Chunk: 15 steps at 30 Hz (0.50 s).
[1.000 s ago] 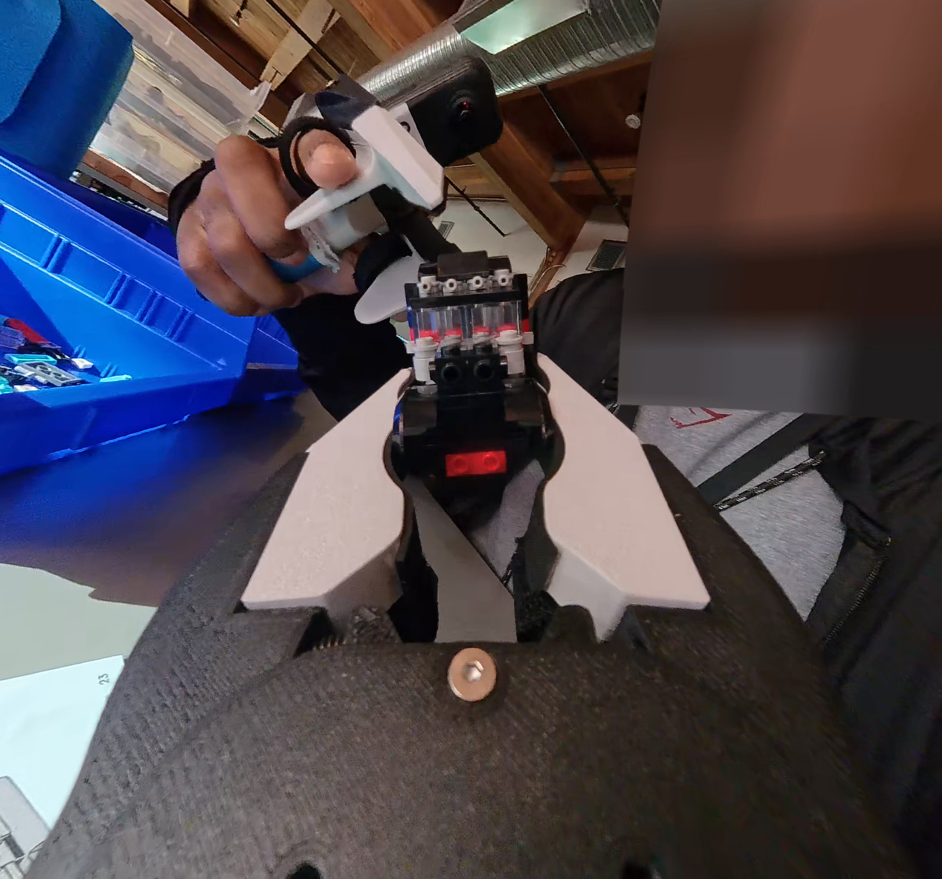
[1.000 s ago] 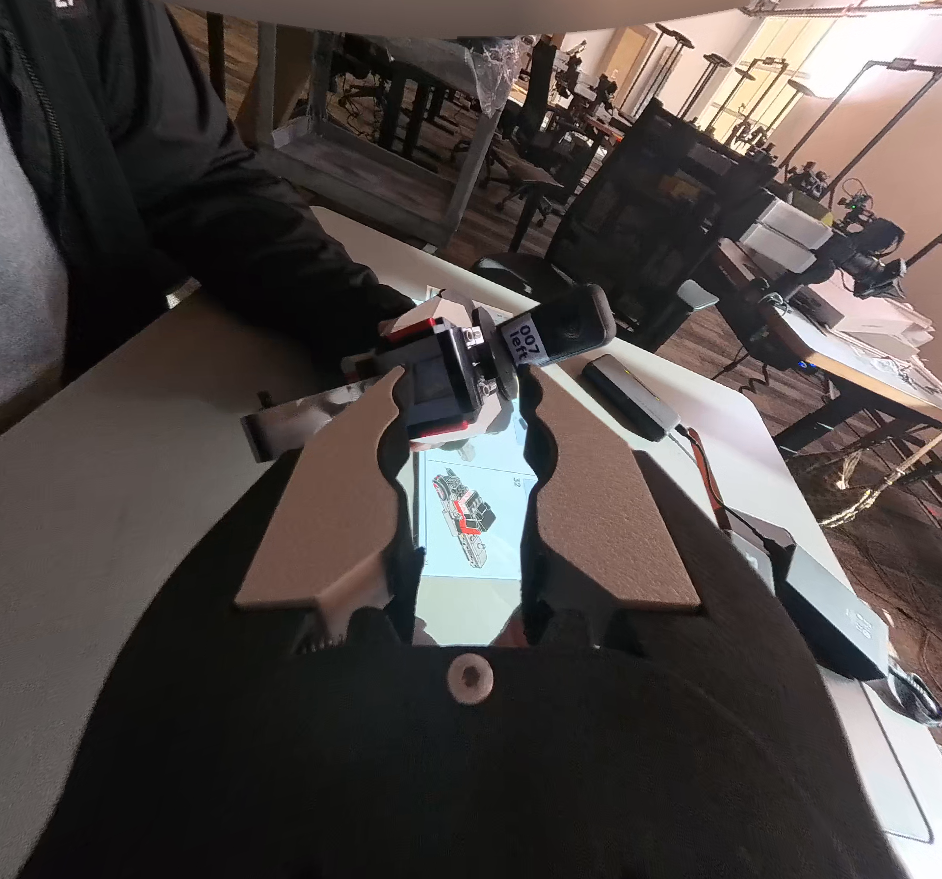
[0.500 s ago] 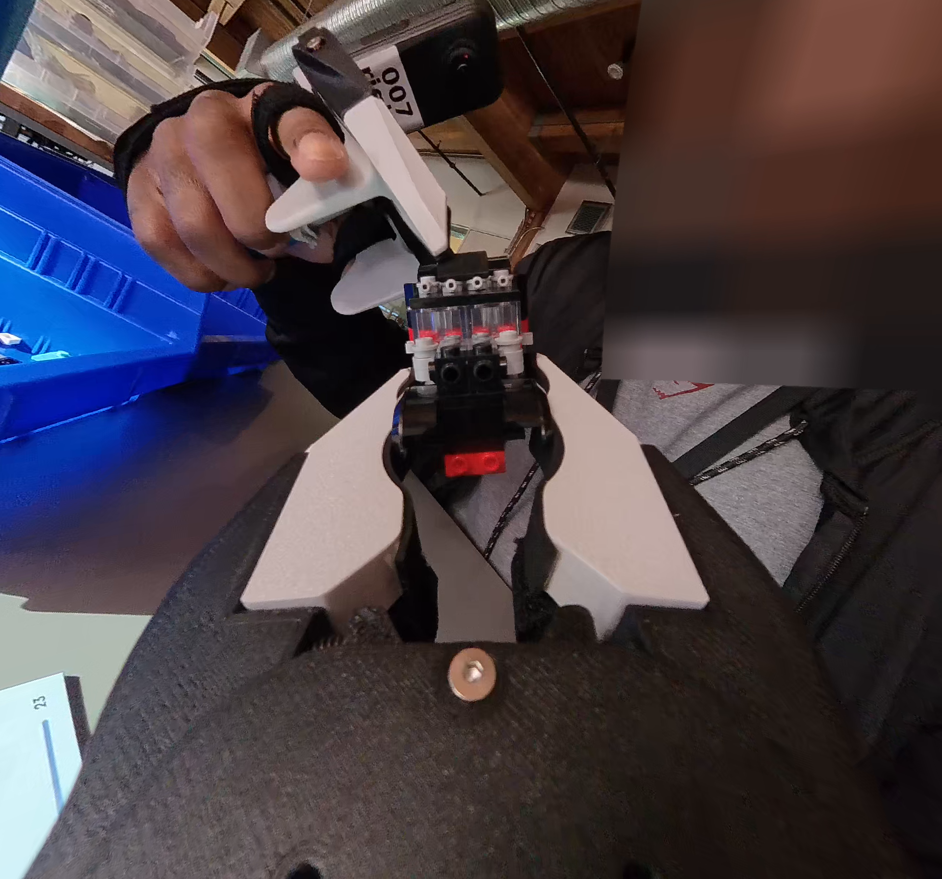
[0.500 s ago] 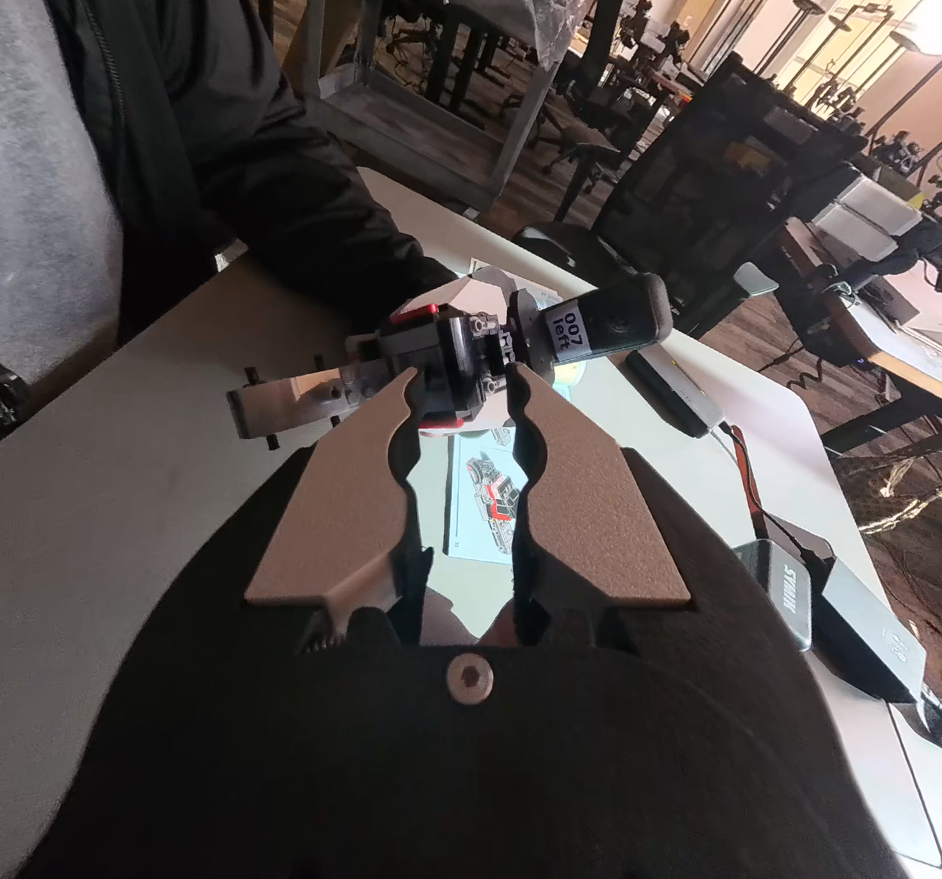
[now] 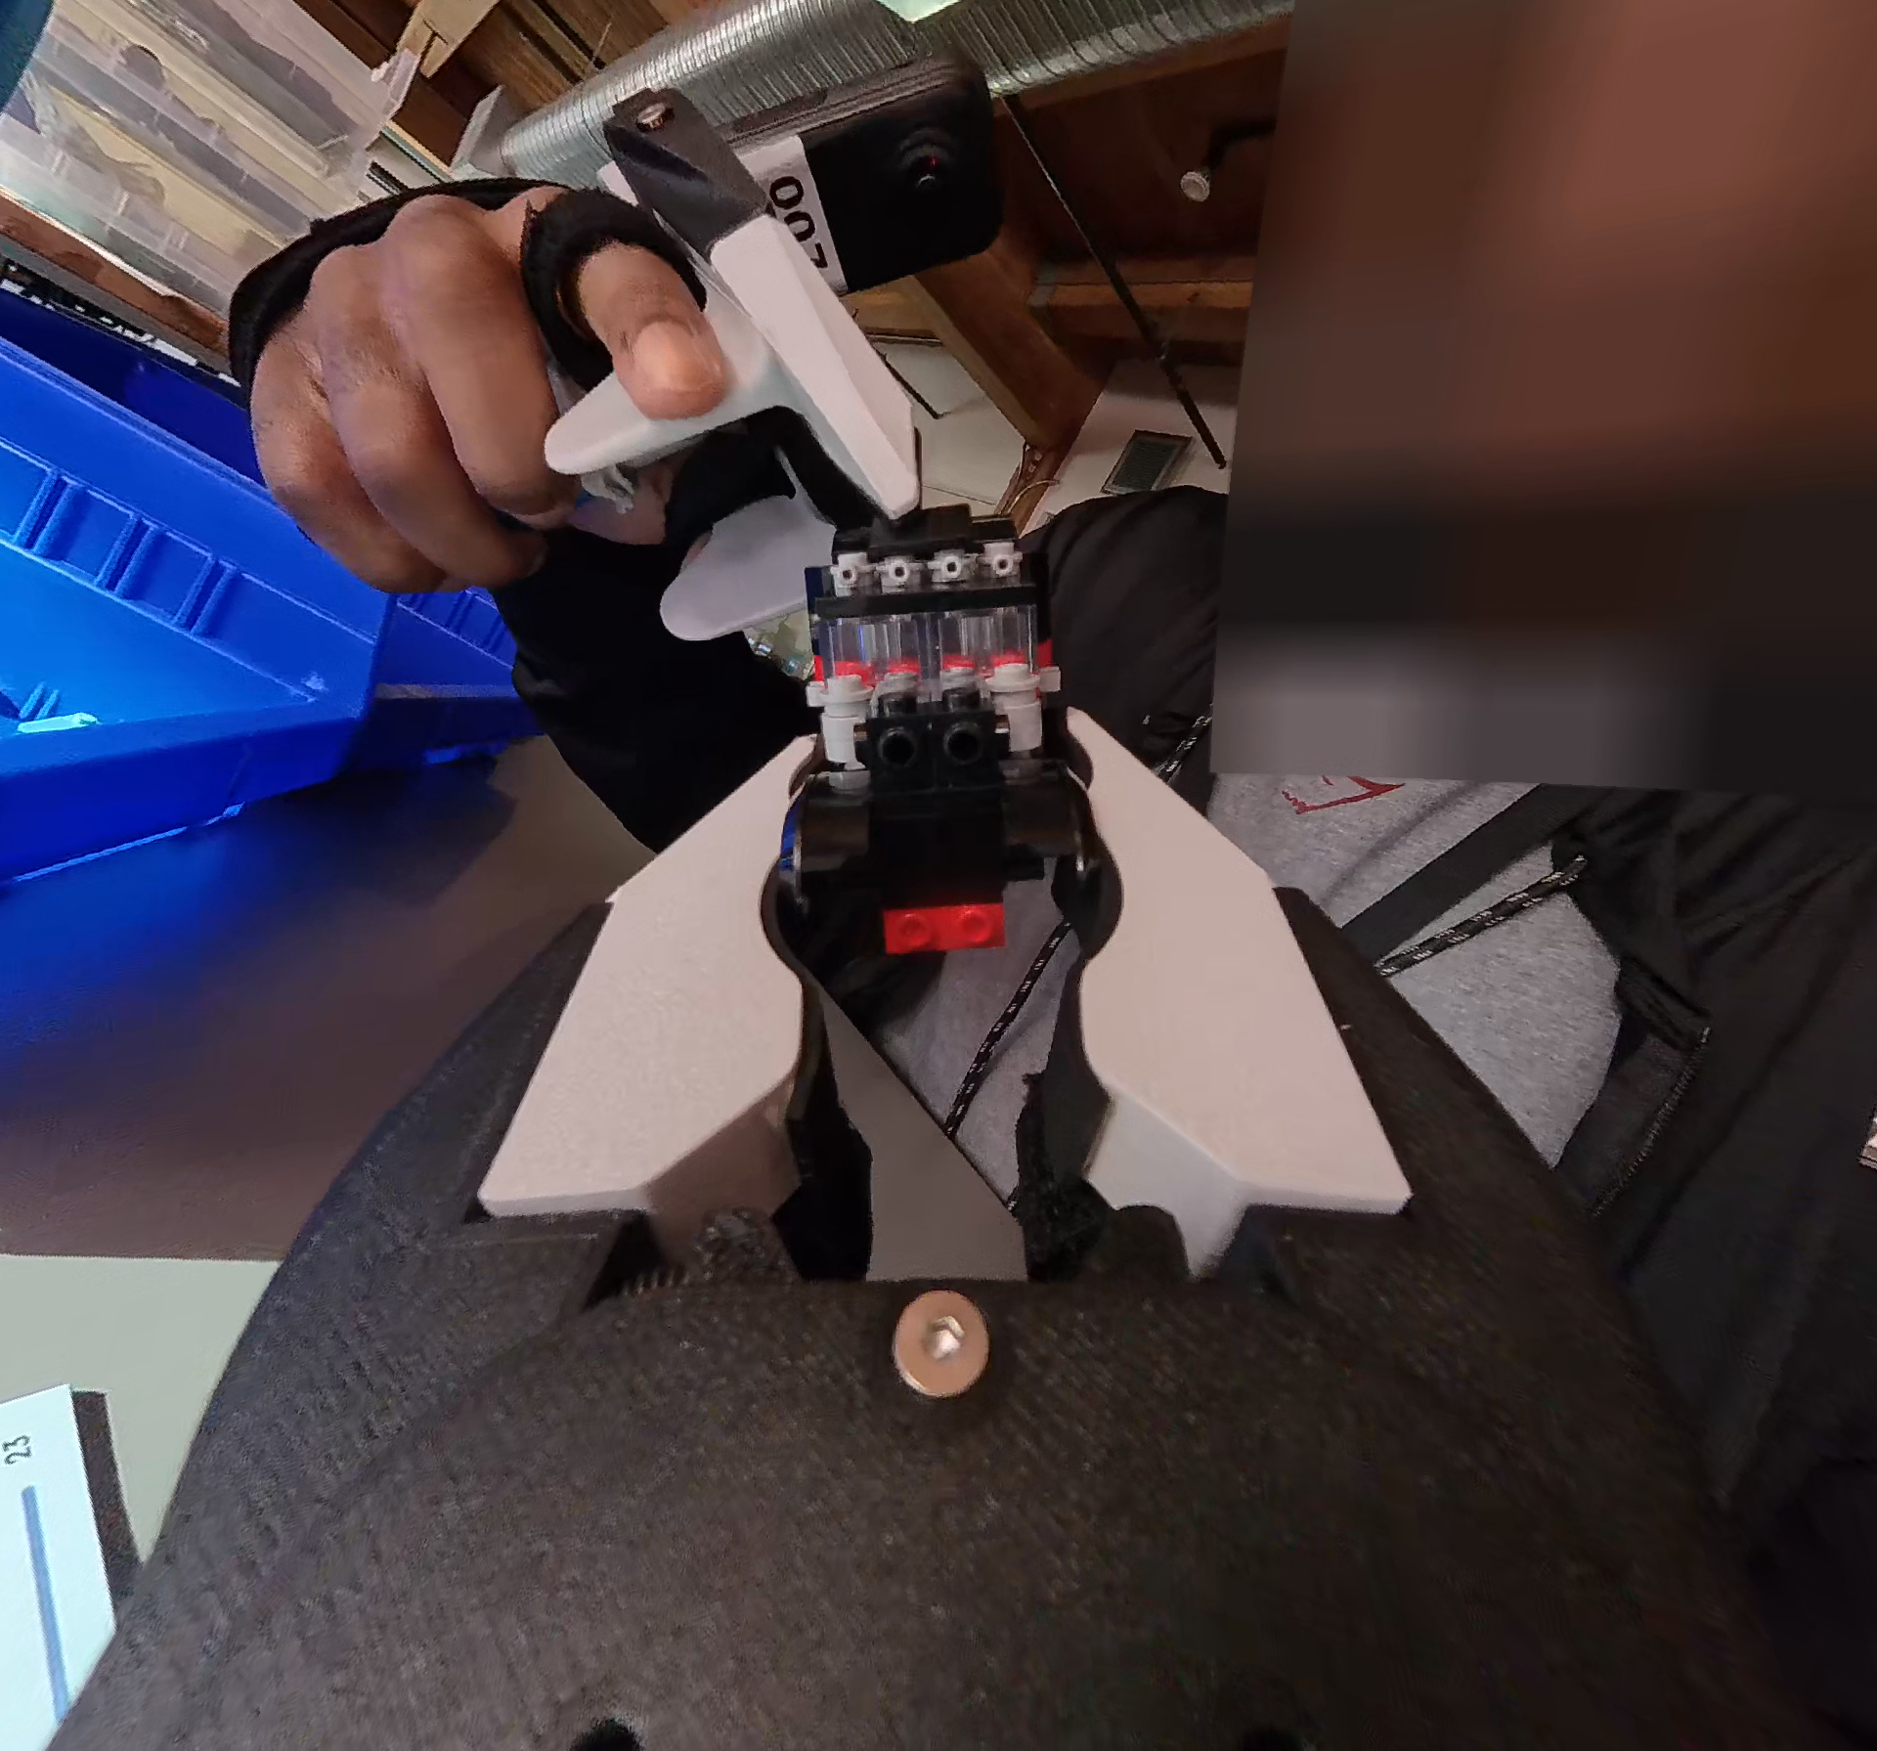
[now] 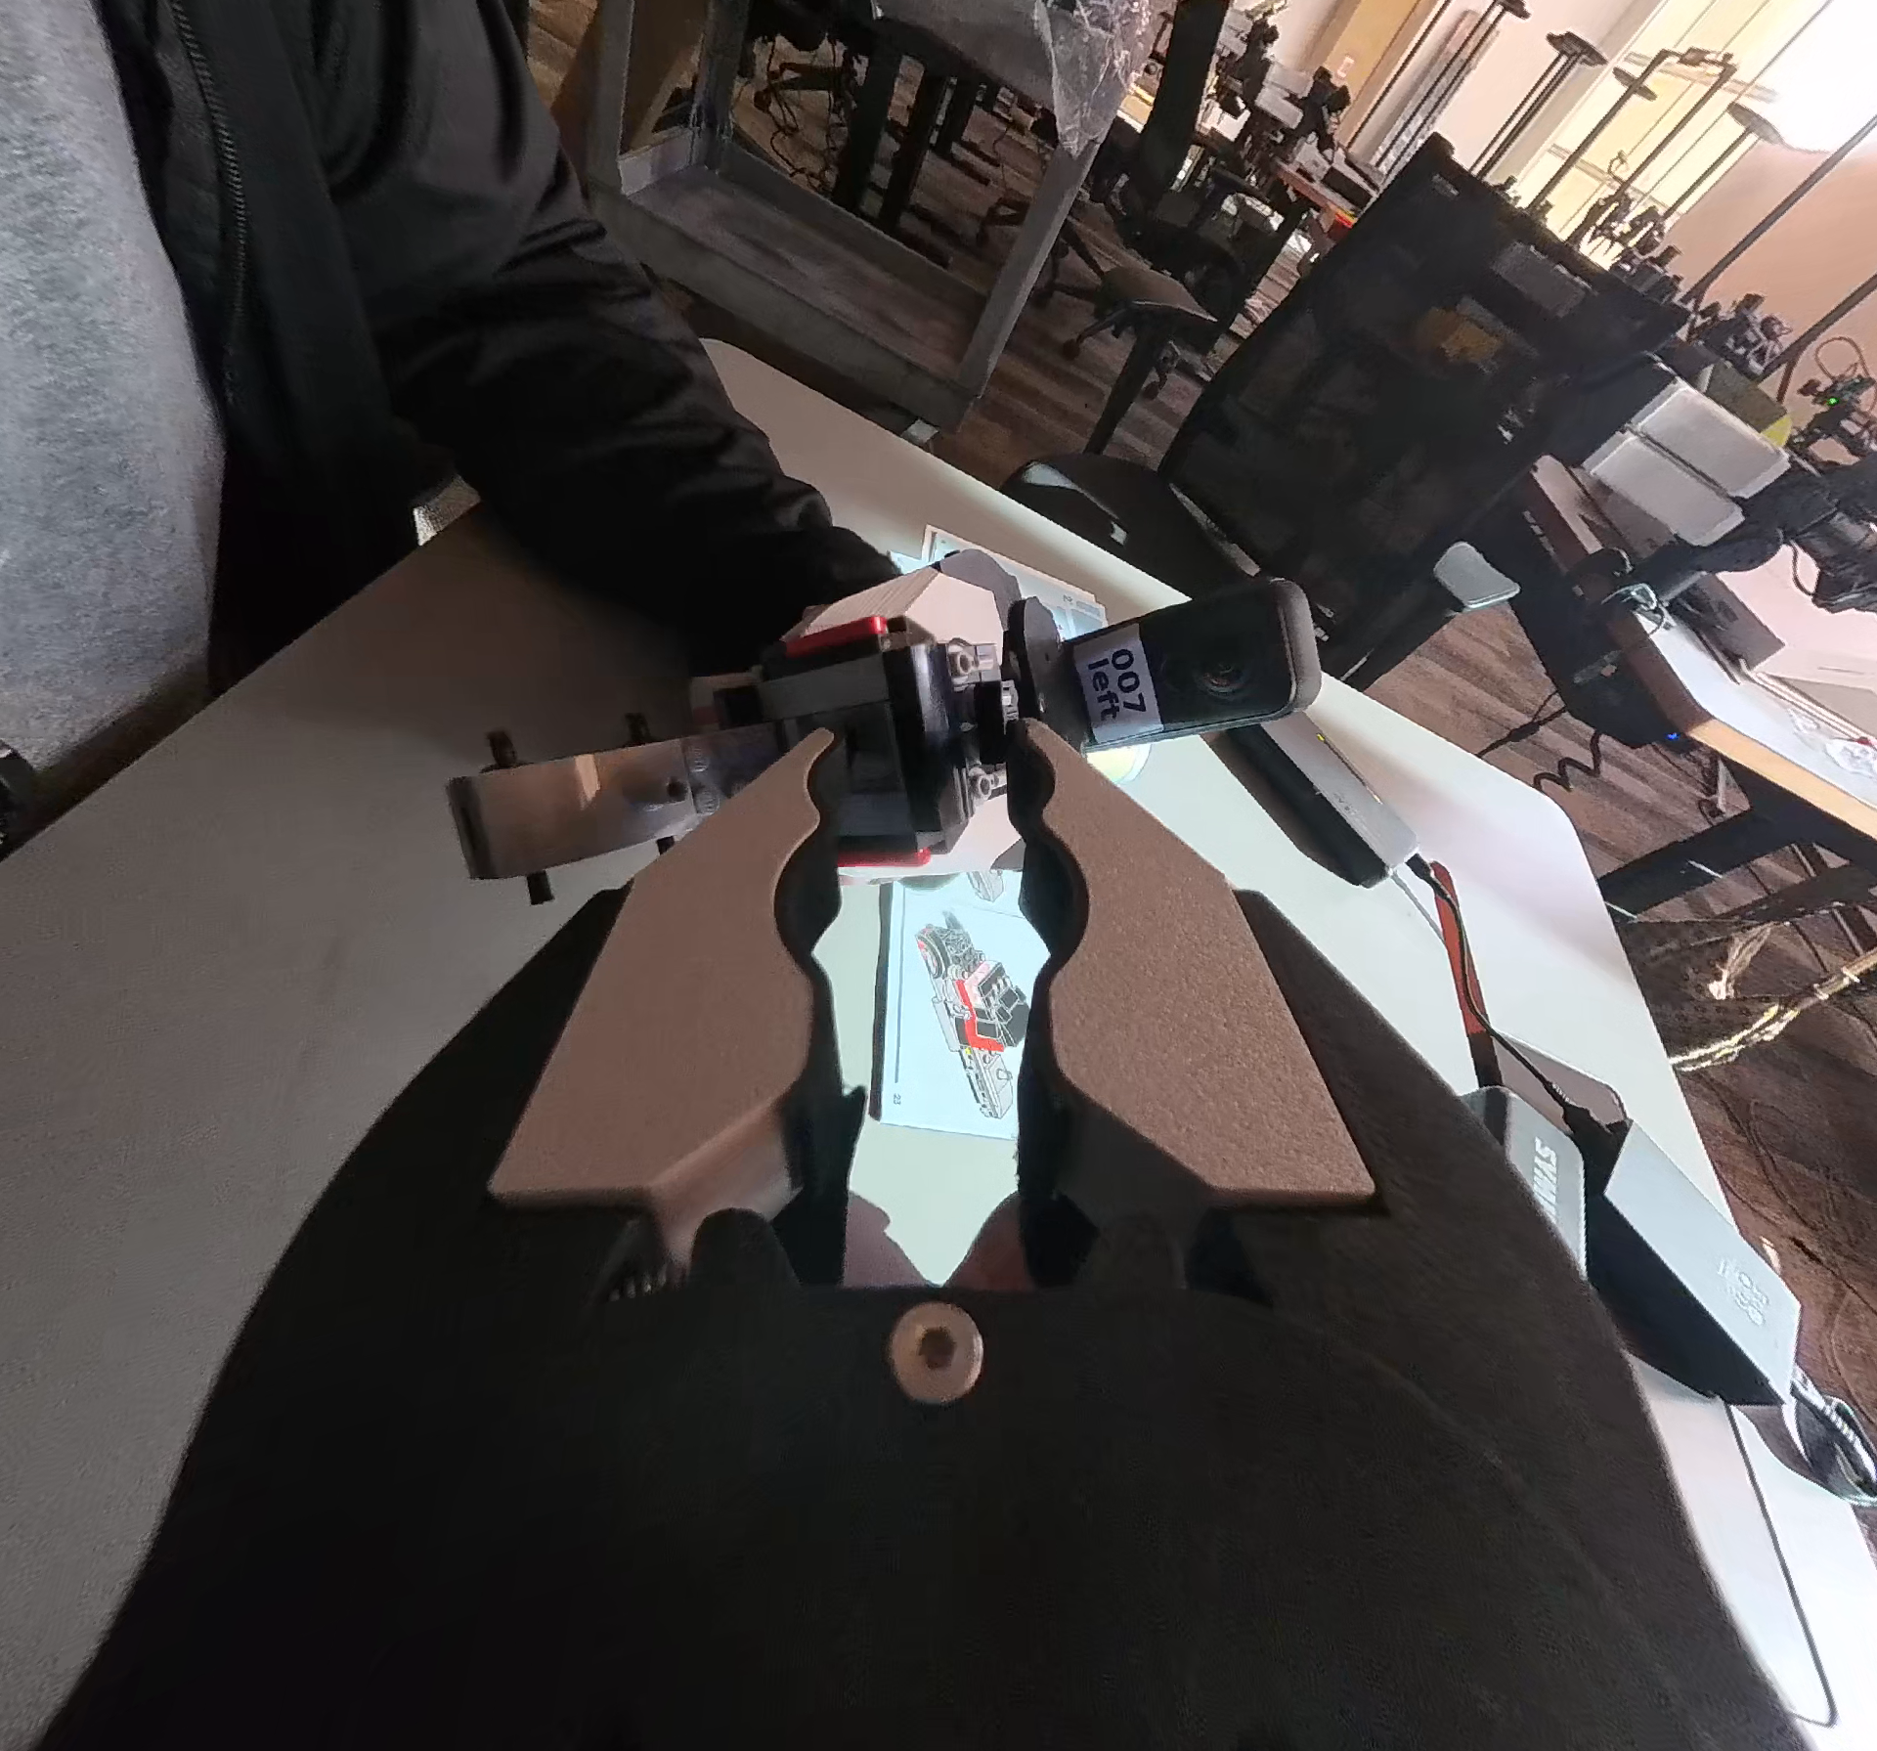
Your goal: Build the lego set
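While the left gripper [image 5: 940,788] is squeezing the little black and red lego car [image 5: 929,737] up in the air above the desk [image 6: 254,890], the right gripper [image 6: 919,768] is closing tighter on its top than before, likely pressing a piece on.

Model: a partly built lego vehicle [image 5: 929,747], mostly black, with red plates, clear bricks and white studs.
Pose: held above the table, clamped from both ends.
Booklet: an instruction page [image 6: 955,1012] is laid flat beneath.
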Motion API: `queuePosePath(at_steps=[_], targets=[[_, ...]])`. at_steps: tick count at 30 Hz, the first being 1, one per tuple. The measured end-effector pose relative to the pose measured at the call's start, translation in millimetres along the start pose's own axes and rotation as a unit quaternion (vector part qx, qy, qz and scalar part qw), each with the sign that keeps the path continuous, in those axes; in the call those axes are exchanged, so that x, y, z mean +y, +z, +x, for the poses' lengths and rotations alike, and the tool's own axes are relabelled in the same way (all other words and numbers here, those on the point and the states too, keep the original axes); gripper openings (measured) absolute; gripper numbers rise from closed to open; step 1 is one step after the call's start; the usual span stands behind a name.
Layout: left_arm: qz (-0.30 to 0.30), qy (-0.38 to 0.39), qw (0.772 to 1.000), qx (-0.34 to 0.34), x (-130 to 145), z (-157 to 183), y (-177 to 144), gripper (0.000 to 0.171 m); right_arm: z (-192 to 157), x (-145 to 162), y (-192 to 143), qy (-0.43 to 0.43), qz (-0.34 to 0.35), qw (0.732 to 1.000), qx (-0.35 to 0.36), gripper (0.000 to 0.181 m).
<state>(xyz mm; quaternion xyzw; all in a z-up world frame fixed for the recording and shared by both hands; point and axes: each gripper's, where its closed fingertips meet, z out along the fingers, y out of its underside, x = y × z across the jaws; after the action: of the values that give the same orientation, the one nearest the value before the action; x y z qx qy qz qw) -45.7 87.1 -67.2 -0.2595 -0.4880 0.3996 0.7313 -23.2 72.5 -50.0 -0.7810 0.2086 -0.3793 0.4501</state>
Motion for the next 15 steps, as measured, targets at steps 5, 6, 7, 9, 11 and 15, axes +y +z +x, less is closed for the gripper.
queuePosePath(at_steps=[5, 6, 7, 9, 11, 15], targets=[[0.004, -0.007, 1.000, -0.004, -1, -2, 1, 0.042, 0, 1, -2, 0.005, -0.003, 1.000, -0.001, 0.031], [0.002, -0.008, 1.000, -0.005, 0, -3, 1, 0.042, 0, 2, -2, 0.006, -0.004, 1.000, -0.003, 0.031], [0.001, -0.010, 1.000, -0.005, 0, -3, 1, 0.042, -1, 2, -2, 0.007, -0.004, 1.000, -0.005, 0.031], [-0.003, -0.012, 1.000, -0.004, 1, -2, 2, 0.042, -2, 2, -2, 0.012, -0.001, 1.000, -0.010, 0.031], [-0.010, -0.014, 1.000, -0.005, 4, -2, 3, 0.042, -4, 2, -3, 0.019, 0.000, 1.000, -0.019, 0.032], [-0.028, -0.020, 0.999, 0.000, 11, -1, 7, 0.042, -13, 4, -2, 0.036, -0.004, 0.998, -0.046, 0.034]])
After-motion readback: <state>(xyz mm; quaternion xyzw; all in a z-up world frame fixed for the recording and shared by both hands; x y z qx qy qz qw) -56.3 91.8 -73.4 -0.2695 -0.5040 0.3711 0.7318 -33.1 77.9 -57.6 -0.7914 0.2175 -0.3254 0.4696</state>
